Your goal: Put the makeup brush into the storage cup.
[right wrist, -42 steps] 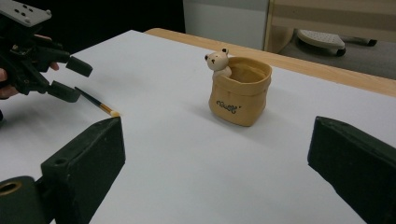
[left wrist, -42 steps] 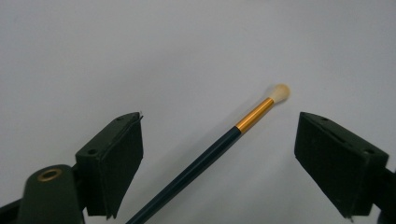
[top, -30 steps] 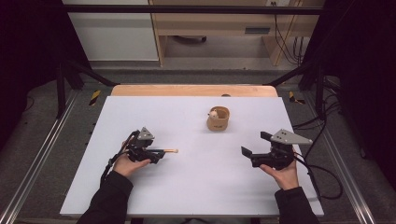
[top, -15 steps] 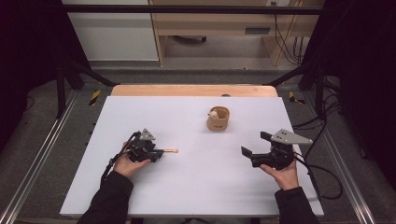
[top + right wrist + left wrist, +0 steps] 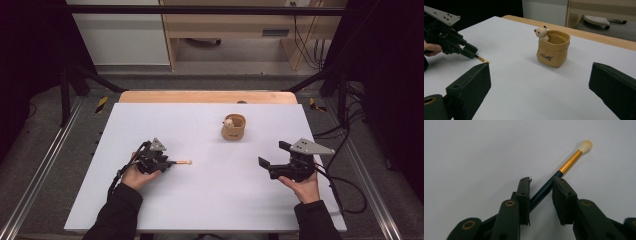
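White tabletop (image 5: 210,200) under dim light — the left gripper (image 5: 540,195) has just been closing around a small brush (image 5: 570,161), jaws not quite pinching its dark handle; bristles point toward the bear pot (image 5: 234,127). Right gripper (image 5: 539,92) waits spread, farther off.

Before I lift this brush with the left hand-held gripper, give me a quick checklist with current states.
1. Brush handle between the left hand-held gripper pads, jaws just been closing: ok.
2. Pads firmly clamped on the handle: cannot tell.
3. Bristle tip clear of the jaws: ok.
4. Bear pot upright, mouth unobstructed: ok.
5. Right hand-held gripper open, apart from the pot: ok.
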The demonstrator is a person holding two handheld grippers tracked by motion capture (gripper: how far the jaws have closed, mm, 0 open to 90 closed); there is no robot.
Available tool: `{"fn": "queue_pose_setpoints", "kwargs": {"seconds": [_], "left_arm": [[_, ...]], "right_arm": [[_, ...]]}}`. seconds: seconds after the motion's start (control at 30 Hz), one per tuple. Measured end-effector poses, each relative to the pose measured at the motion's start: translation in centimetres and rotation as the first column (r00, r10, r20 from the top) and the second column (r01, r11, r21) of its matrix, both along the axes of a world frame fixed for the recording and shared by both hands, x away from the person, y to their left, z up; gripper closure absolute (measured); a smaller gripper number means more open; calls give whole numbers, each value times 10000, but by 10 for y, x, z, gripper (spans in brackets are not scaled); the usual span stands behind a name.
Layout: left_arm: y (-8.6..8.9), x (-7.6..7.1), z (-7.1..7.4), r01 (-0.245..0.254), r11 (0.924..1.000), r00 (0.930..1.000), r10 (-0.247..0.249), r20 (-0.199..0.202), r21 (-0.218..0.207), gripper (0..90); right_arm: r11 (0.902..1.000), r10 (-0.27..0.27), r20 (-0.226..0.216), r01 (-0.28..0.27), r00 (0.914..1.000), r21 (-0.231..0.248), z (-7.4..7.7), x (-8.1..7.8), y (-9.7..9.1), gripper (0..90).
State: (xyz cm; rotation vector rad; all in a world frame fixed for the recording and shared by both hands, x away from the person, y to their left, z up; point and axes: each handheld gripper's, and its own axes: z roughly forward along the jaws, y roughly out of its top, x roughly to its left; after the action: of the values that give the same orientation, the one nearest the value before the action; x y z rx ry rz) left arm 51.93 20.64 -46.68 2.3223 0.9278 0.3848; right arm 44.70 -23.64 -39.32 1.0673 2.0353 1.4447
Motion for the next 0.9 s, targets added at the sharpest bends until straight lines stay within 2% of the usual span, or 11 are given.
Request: {"fn": "queue_pose_setpoints", "kwargs": {"seconds": [0.47,0.7,0.9], "left_arm": [[-3,-3,2,-15,9999,9998,18,-181,170,824],[-3,-3,3,-94,9998,9996,99,-255,179,819],[-3,-4,5,-6,9997,9996,13,-292,258,711]], "right_arm": [[10000,16,10,-16,10000,-52,0,0,0,43],[10000,18,-2,-18,10000,-61,0,0,0,43],[10000,22,0,-22,10000,-79,0,0,0,43]]}}
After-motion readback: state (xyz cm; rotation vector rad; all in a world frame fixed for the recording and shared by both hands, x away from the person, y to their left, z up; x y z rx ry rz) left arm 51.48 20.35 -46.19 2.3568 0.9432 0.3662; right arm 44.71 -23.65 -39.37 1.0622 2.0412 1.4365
